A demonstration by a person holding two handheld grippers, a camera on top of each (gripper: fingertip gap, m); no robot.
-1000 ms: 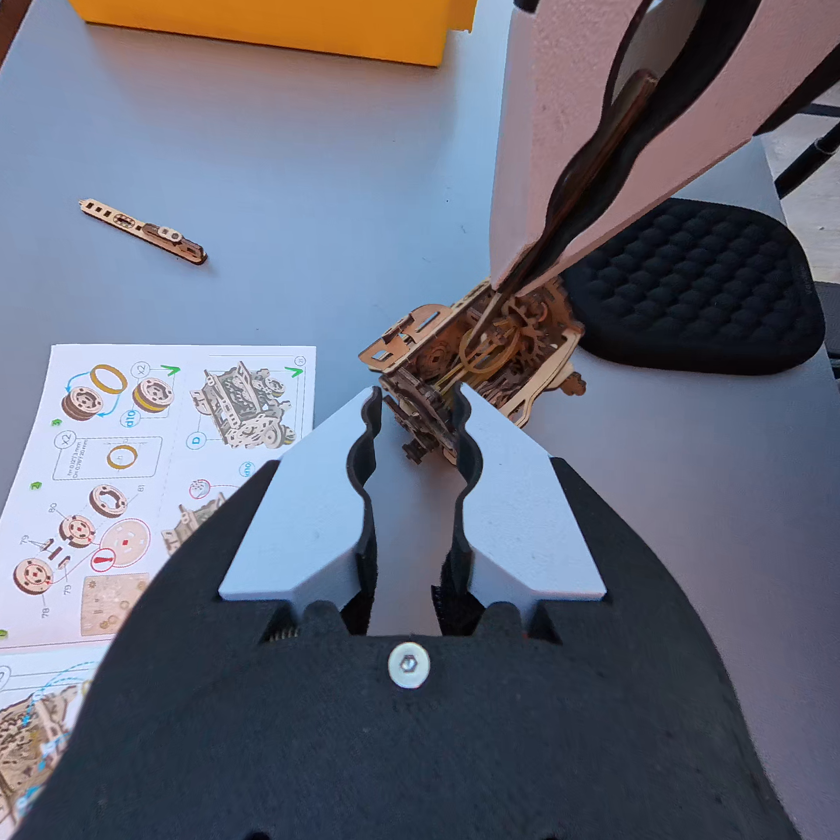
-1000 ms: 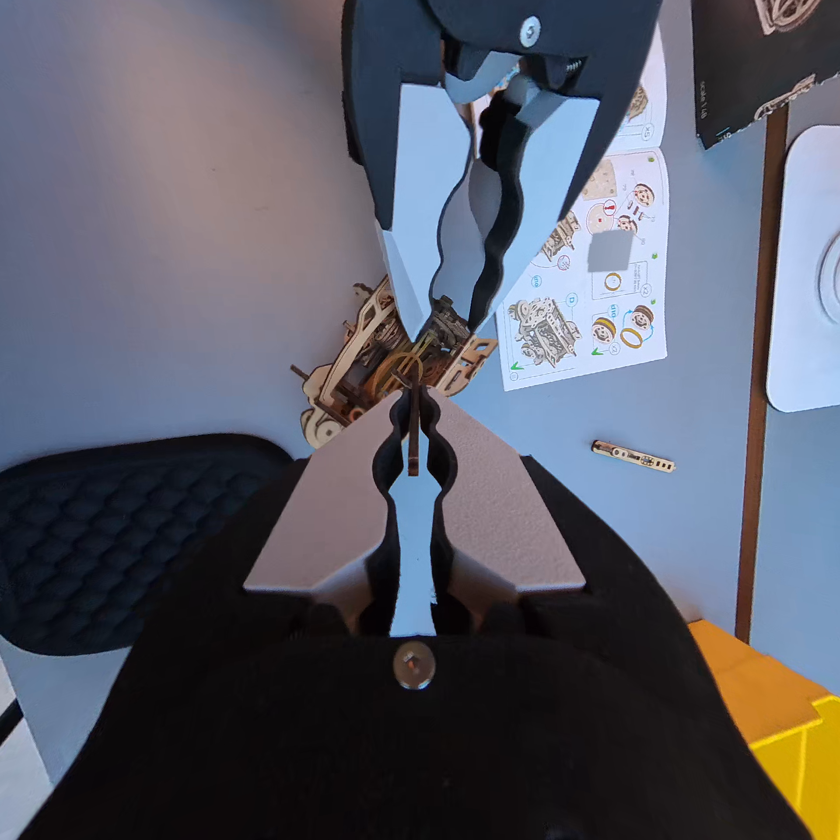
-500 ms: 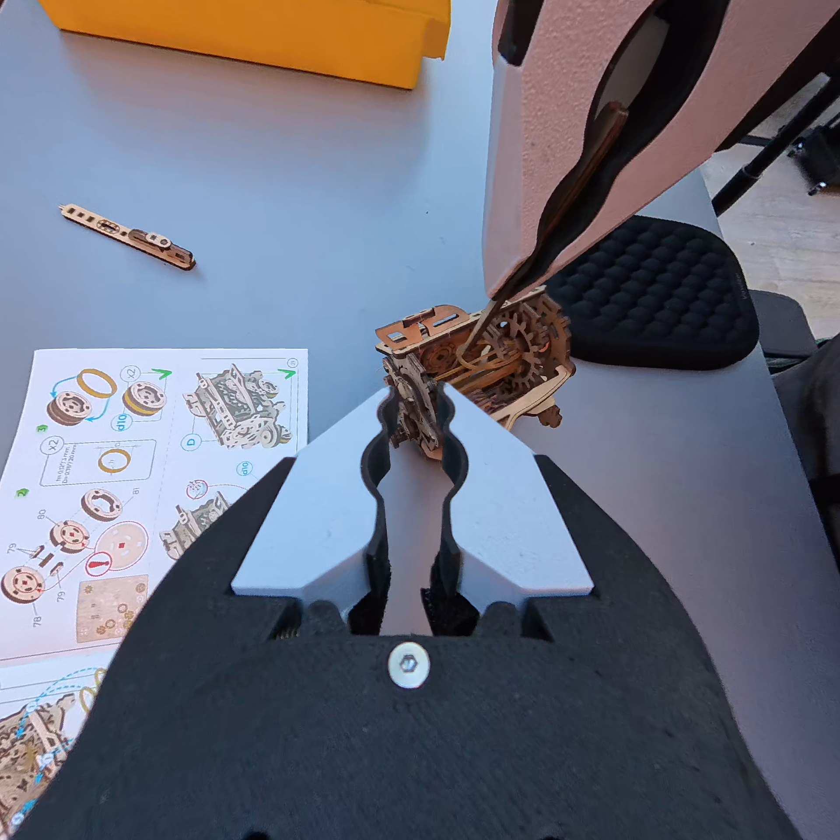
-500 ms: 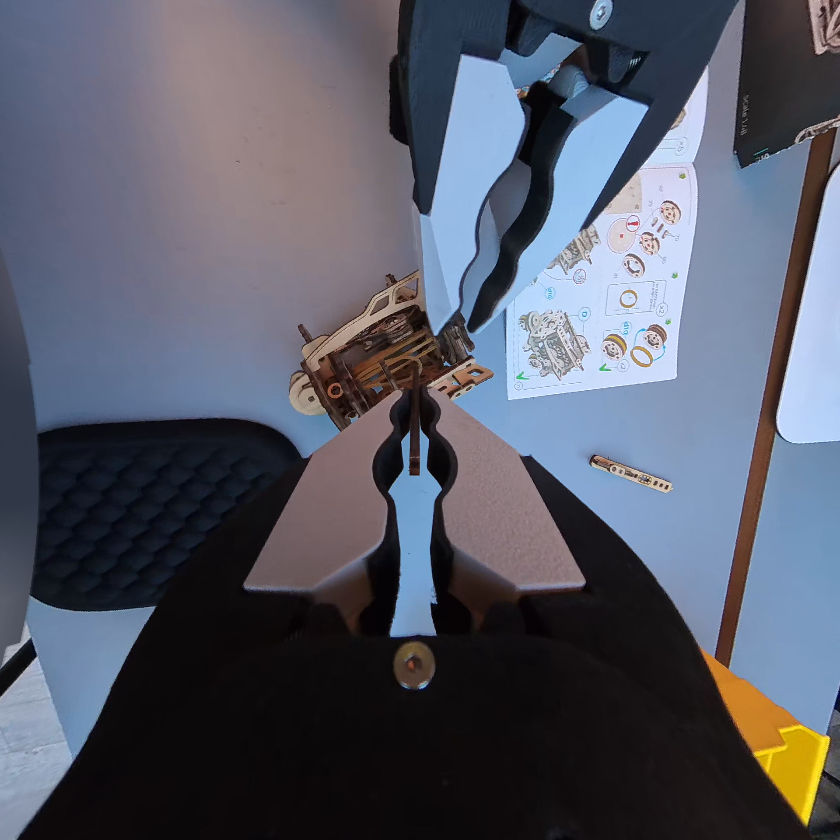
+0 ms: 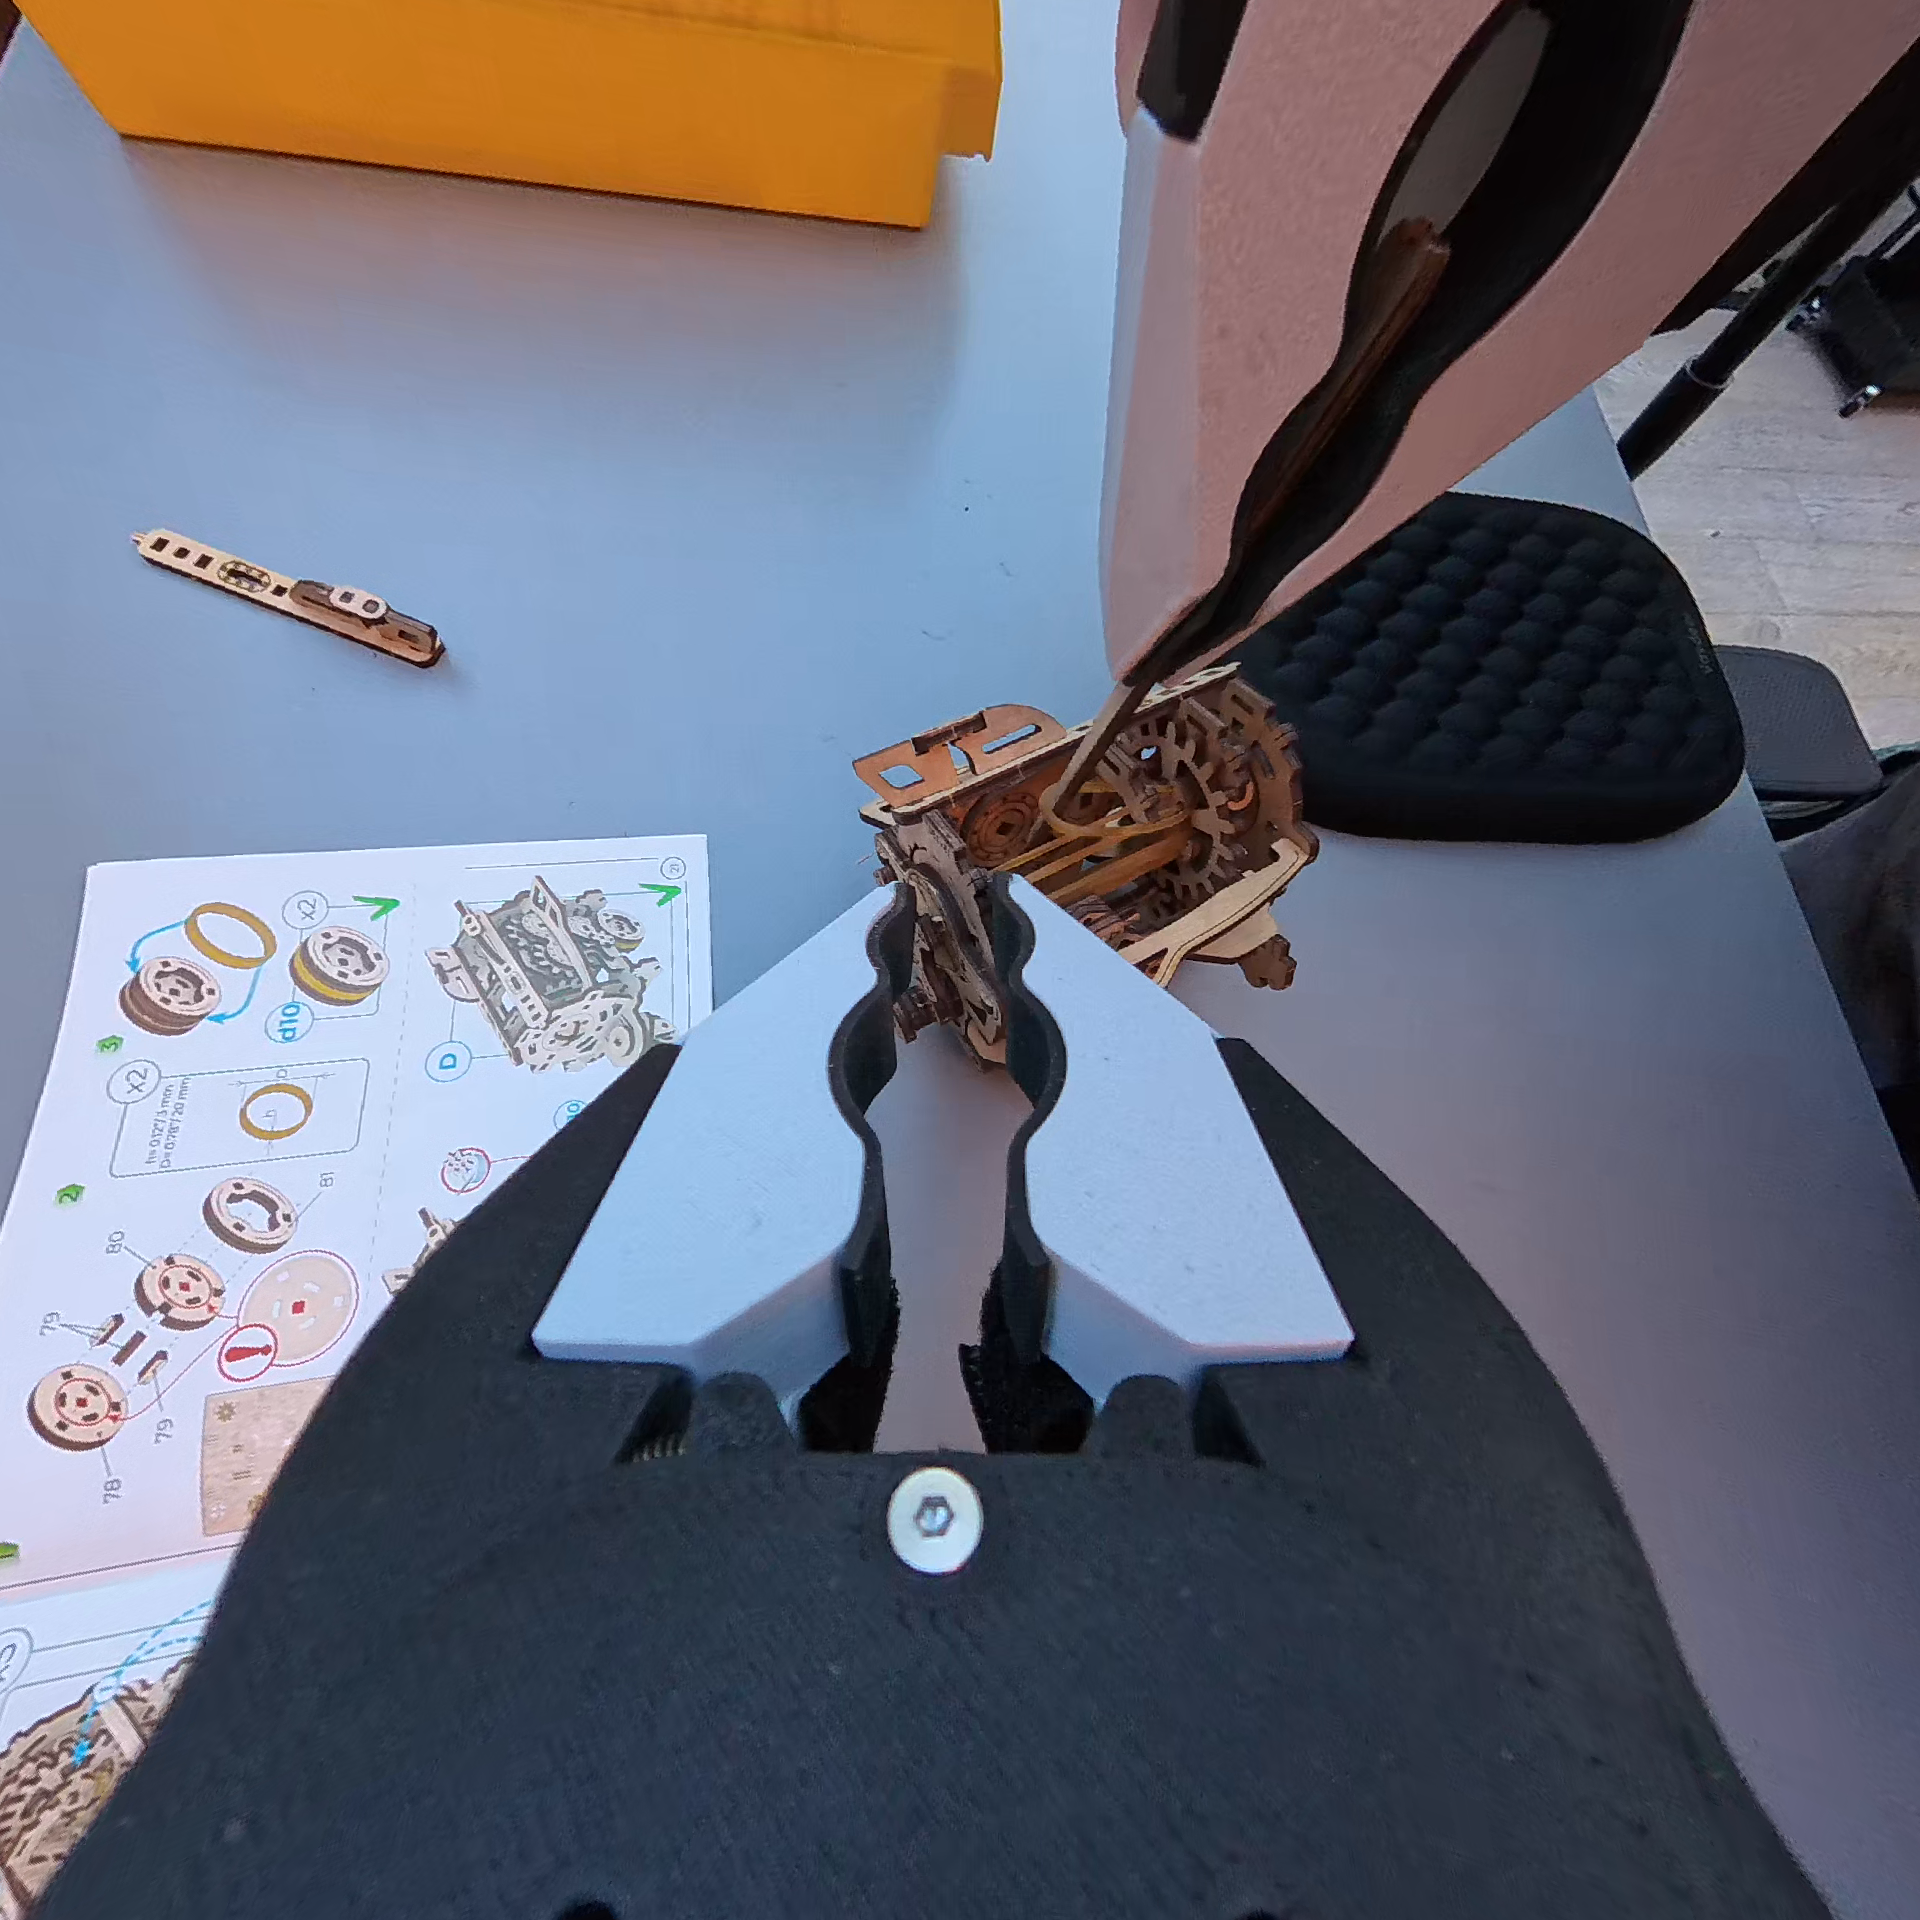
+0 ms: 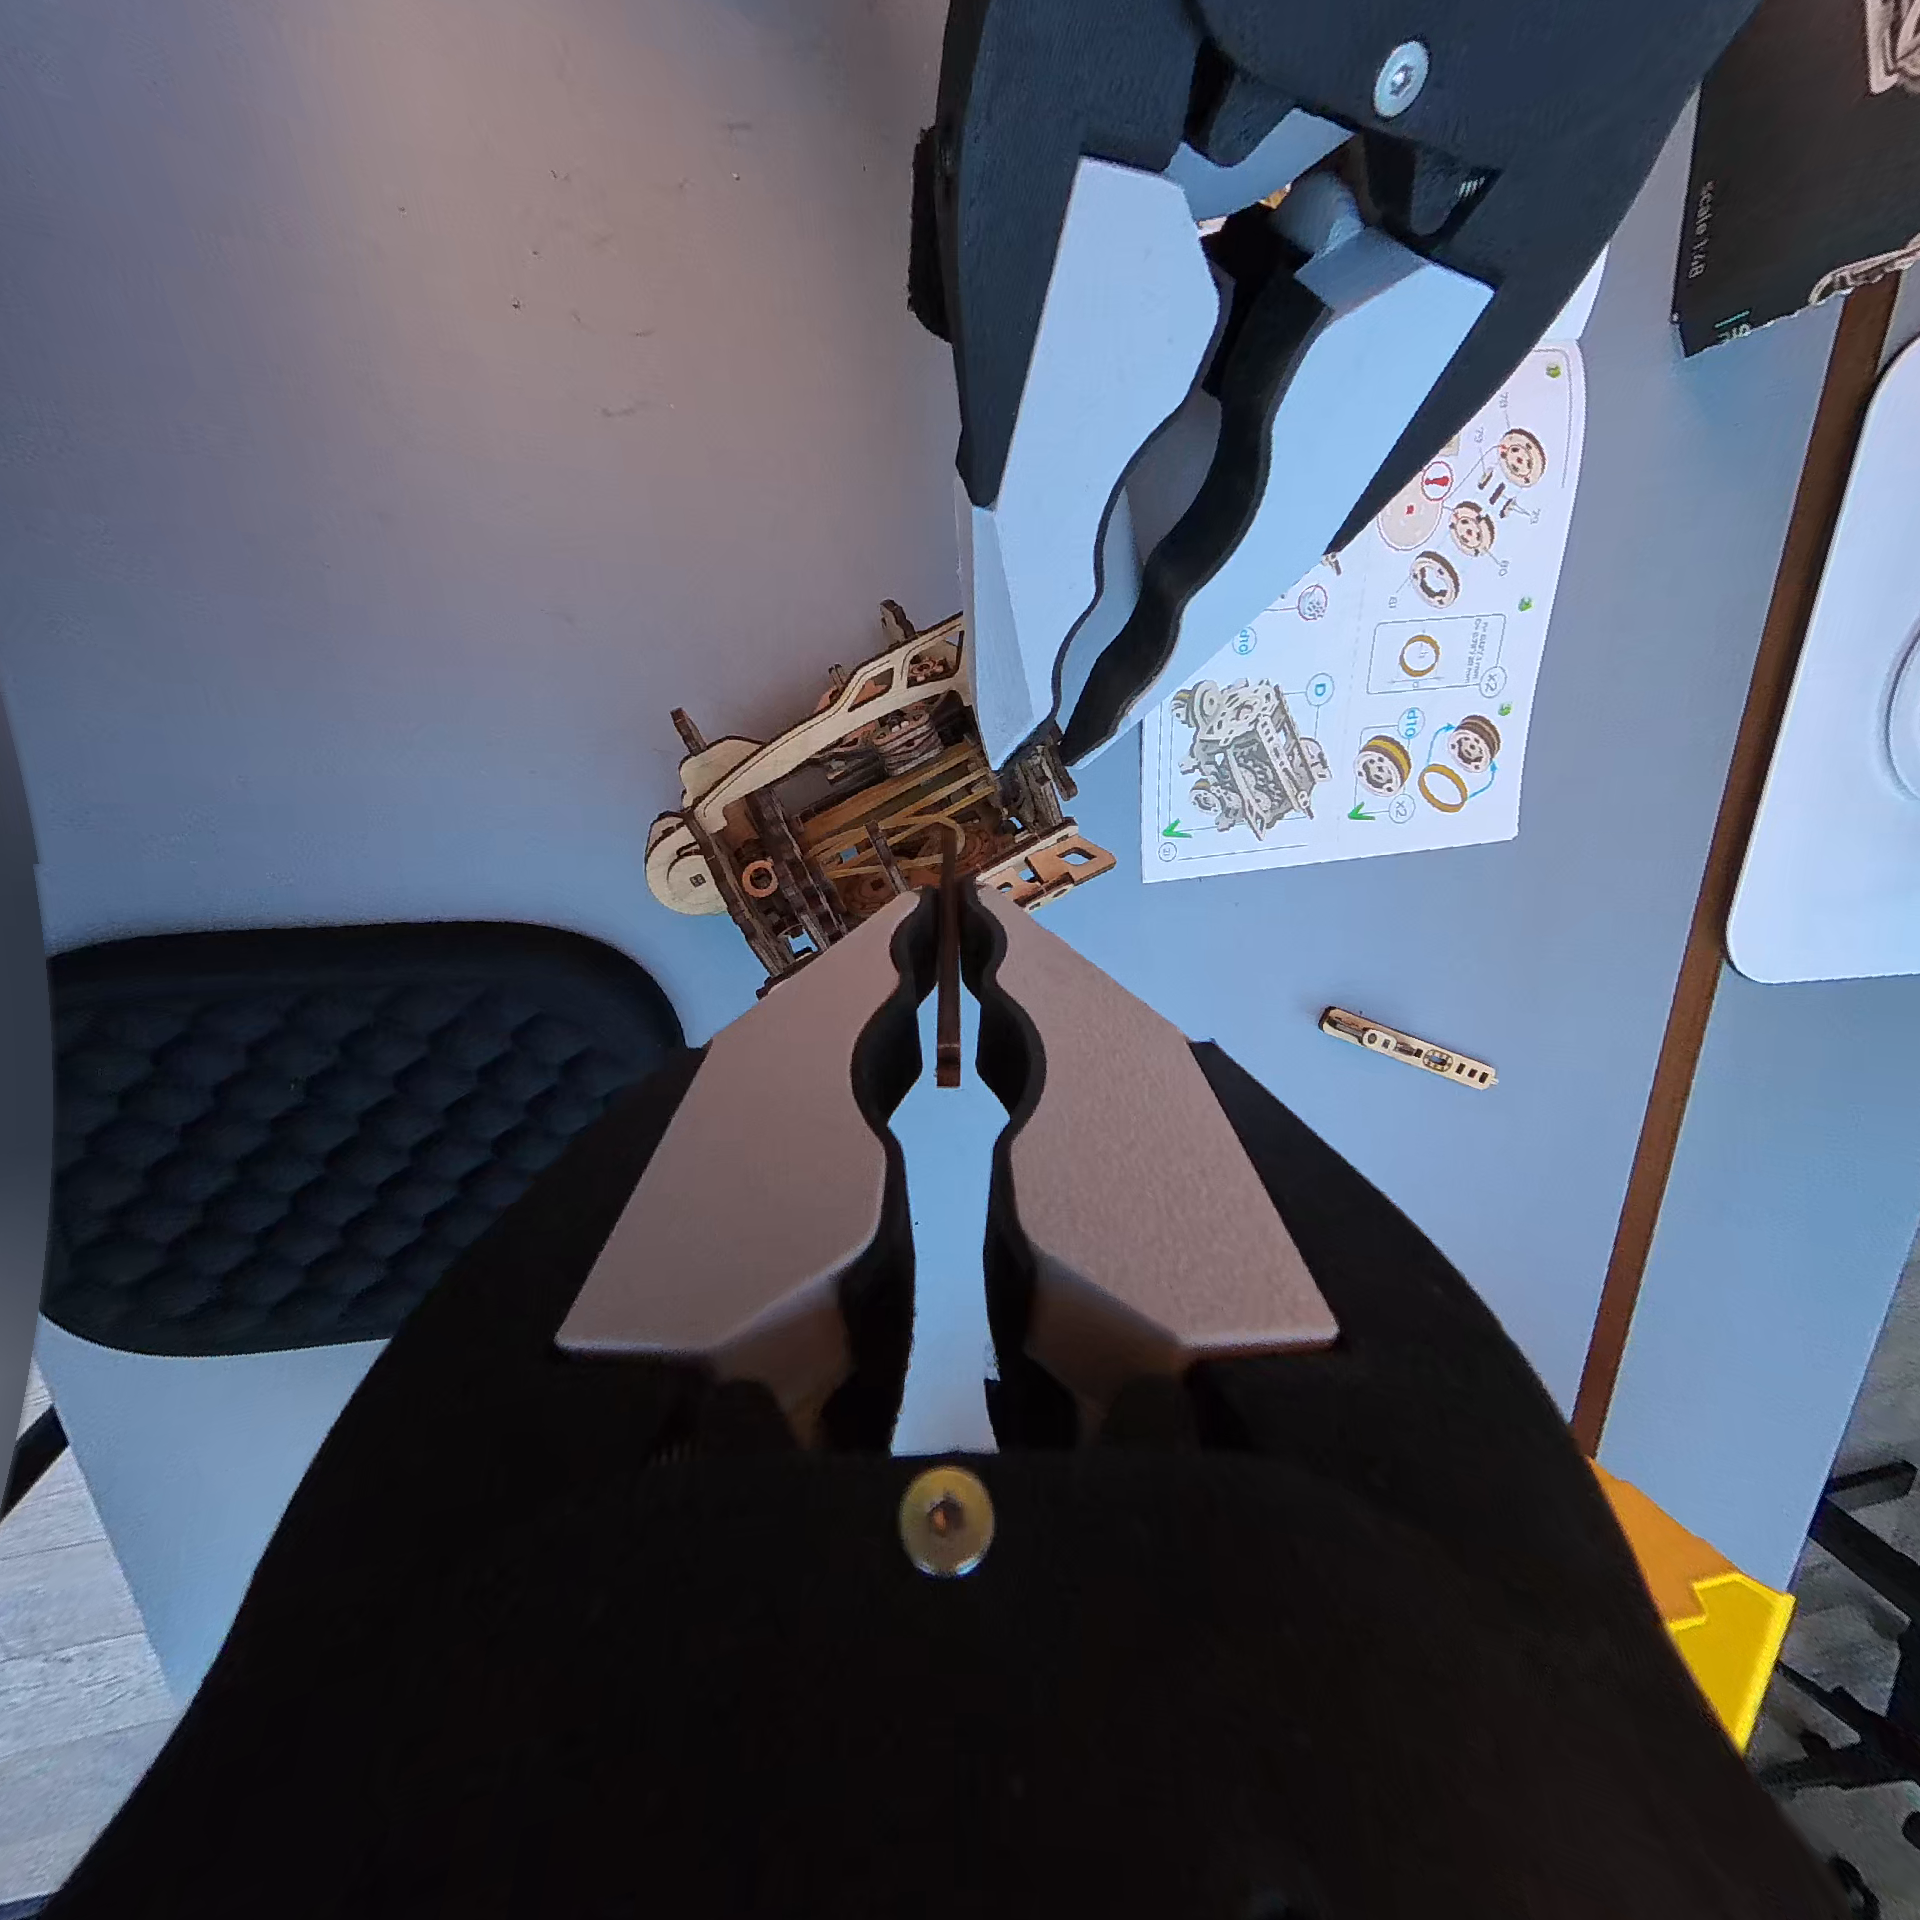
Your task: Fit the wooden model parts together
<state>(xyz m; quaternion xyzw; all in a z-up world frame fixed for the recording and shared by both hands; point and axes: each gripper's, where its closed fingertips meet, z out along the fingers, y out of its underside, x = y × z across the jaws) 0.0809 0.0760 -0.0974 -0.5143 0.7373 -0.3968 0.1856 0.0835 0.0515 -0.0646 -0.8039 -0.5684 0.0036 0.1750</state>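
on the grey table top point(image 5: 623, 436), a part-built brown wooden model with gears and slotted plates point(image 5: 1101, 831) stood between a white printed instruction sheet point(image 5: 312, 1091) and a black quilted pad point(image 5: 1496, 665), just beside both.

the left gripper point(image 5: 951, 914), grey-fingered with black pads, was closed down to a narrow gap on the near end plate of the model; its fingertips point(image 5: 883, 935) pressed that plate from both sides. in the right wrist view the same gripper point(image 6: 1039, 743) came in from above and met the model's far corner.

the right gripper point(image 6: 948, 904), pinkish-fingered, was clamped tight on a thin dark wooden stick point(image 6: 948, 997). the stick ran lengthwise between the pads, and its free tip reached into the model's interior, against a yellow rubber band point(image 5: 1101, 831) looped there. whether the tip had hooked the band could not be determined.

a flat slotted wooden strip point(image 5: 291, 597) lay alone, well apart from the model. a yellow box point(image 5: 582, 94) sat at the far table edge.
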